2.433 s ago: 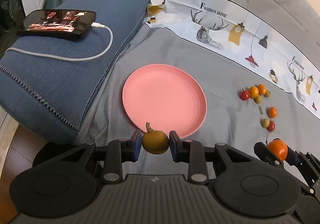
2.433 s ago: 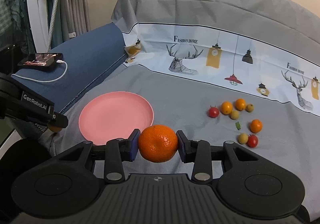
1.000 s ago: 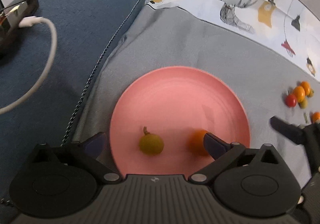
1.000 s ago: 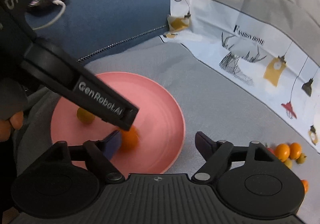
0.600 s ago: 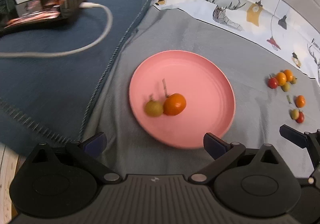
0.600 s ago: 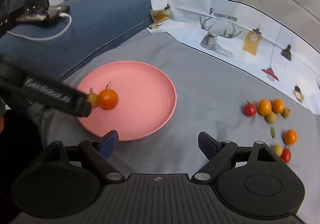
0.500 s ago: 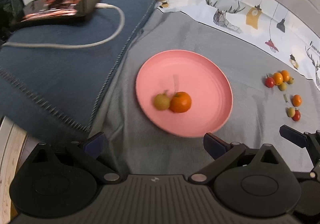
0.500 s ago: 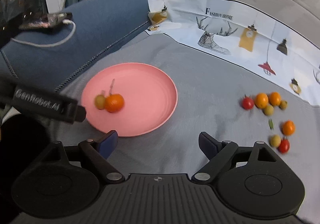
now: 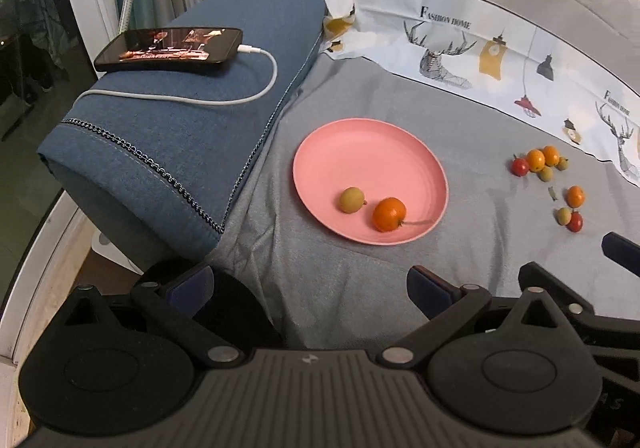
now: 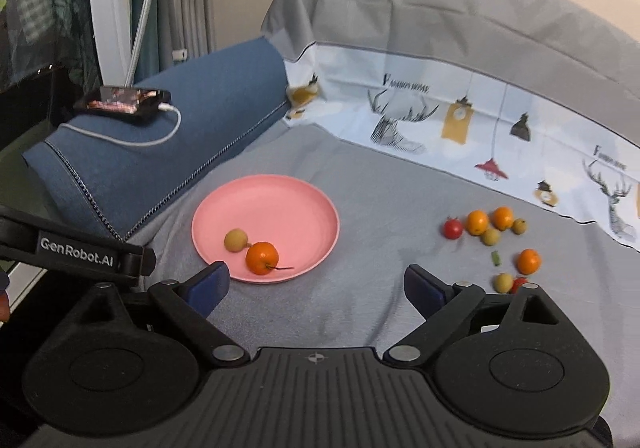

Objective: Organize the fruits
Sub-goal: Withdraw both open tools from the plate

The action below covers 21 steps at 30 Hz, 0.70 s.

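A pink plate (image 9: 372, 152) (image 10: 280, 196) lies on the grey sheet. On its near side rest a yellow-green fruit (image 9: 352, 200) (image 10: 235, 239) and an orange tangerine (image 9: 389, 214) (image 10: 261, 257), side by side. Several small orange, red and yellow-green fruits (image 9: 548, 184) (image 10: 494, 244) lie loose on the sheet to the right. My left gripper (image 9: 310, 290) is open and empty, held back from the plate. My right gripper (image 10: 316, 286) has its jaws opening, with nothing between them; it hangs near the plate's front edge.
A blue bolster cushion (image 9: 192, 120) (image 10: 168, 152) lies left of the plate, with a phone (image 9: 170, 48) (image 10: 126, 98) and white charging cable on top. A printed sheet border rises at the back. The left gripper's finger (image 10: 76, 248) reaches in at the left of the right wrist view.
Both fruits were let go onto the plate and rolled to its near side. Both grippers opened and drew back and up from the plate.
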Each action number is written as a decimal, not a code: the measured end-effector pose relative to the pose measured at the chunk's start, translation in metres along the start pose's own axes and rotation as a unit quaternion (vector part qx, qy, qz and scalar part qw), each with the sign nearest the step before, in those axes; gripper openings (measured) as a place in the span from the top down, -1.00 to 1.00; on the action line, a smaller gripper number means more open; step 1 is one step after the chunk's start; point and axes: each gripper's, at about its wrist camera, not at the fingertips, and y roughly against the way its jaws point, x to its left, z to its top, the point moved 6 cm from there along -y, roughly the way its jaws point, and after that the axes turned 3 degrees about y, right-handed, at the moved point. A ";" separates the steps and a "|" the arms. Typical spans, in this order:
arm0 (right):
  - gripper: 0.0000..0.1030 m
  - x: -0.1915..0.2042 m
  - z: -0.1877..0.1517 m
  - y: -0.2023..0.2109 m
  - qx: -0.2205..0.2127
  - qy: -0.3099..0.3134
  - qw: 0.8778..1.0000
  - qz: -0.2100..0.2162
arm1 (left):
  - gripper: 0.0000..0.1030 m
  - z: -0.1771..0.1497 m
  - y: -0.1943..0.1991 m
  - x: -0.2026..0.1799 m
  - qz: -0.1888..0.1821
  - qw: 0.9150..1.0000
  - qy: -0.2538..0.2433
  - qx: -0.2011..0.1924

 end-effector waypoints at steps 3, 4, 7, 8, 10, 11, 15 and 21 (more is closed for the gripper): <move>-0.85 -0.002 -0.001 0.012 -0.011 -0.007 1.000 -0.004 | -0.99 -0.004 0.008 -0.006 -0.003 1.000 -0.006 -0.008; -0.86 -0.003 -0.001 0.014 -0.013 -0.009 1.000 -0.005 | -0.99 -0.005 0.011 -0.008 -0.003 1.000 -0.009 -0.011; -0.87 -0.004 -0.004 0.023 -0.020 -0.015 1.000 -0.005 | -0.99 -0.008 0.019 -0.013 -0.004 1.000 -0.017 -0.022; -0.87 -0.004 -0.004 0.025 -0.022 -0.017 1.000 -0.005 | -0.99 -0.009 0.021 -0.013 -0.004 1.000 -0.019 -0.025; -0.87 -0.003 -0.005 0.029 -0.026 -0.019 0.999 -0.005 | -0.99 -0.010 0.024 -0.014 -0.003 0.999 -0.021 -0.027; -0.88 -0.003 -0.005 0.030 -0.028 -0.019 0.999 -0.005 | -0.99 -0.011 0.025 -0.014 -0.003 0.999 -0.021 -0.028; -0.88 -0.002 -0.004 0.033 -0.033 -0.019 0.999 -0.007 | -0.99 -0.010 0.025 -0.013 -0.003 0.999 -0.021 -0.028; -0.88 -0.001 -0.004 0.033 -0.032 -0.020 0.999 -0.008 | -0.99 -0.011 0.024 -0.013 -0.004 0.999 -0.021 -0.027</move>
